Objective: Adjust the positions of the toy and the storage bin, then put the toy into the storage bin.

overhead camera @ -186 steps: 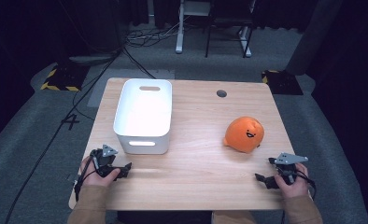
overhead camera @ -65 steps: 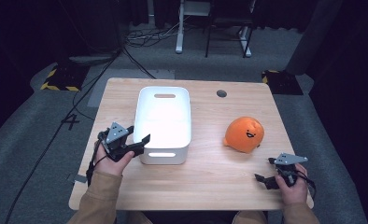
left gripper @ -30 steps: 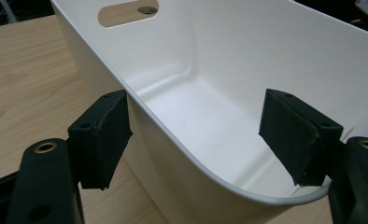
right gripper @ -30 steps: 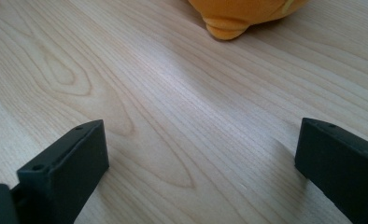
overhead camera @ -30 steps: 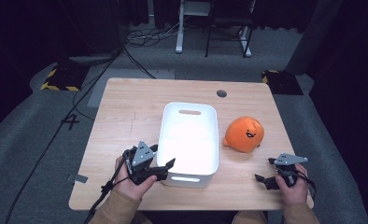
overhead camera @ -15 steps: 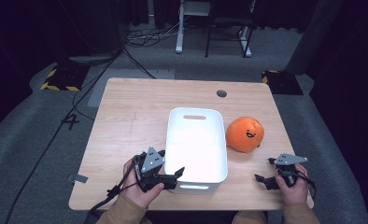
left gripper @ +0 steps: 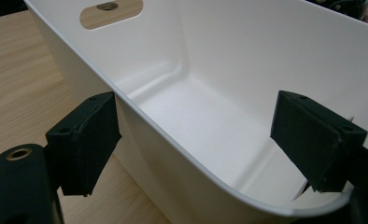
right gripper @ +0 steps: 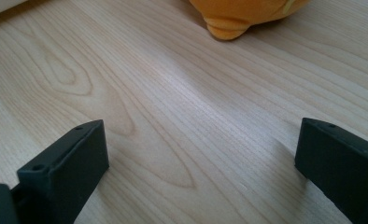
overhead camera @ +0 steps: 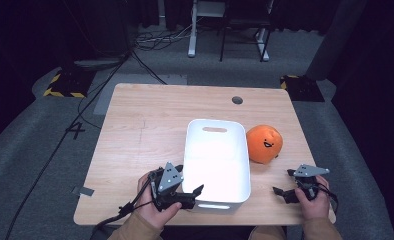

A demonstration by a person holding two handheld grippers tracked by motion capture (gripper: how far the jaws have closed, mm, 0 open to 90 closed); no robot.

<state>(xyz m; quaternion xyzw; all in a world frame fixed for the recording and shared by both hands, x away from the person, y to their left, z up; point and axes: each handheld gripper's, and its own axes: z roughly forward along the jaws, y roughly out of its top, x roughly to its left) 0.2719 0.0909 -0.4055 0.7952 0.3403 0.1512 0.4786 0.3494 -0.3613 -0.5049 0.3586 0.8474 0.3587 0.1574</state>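
The orange plush toy (right gripper: 247,16) is cut off by the top edge.

We're looking at a lab or recording studio: 1 lone wooden table (overhead camera: 150,130) with a cable grommet hole (overhead camera: 237,100) sits on grey carpet (overhead camera: 30,165), black curtains all around, cables (overhead camera: 150,40) trailing over the floor, yellow-black hazard tape (overhead camera: 60,85) marking floor plates, white desk legs (overhead camera: 191,30) behind.

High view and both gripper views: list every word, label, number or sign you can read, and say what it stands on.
No readable text in any view.
White bin: plain, no label or brand, inside or out.
Orange plush toy: a stitched black face, not lettering.
Floor plates: yellow and black hazard stripes, a marking with no words.
Left gripper and right gripper: no lettering legible.
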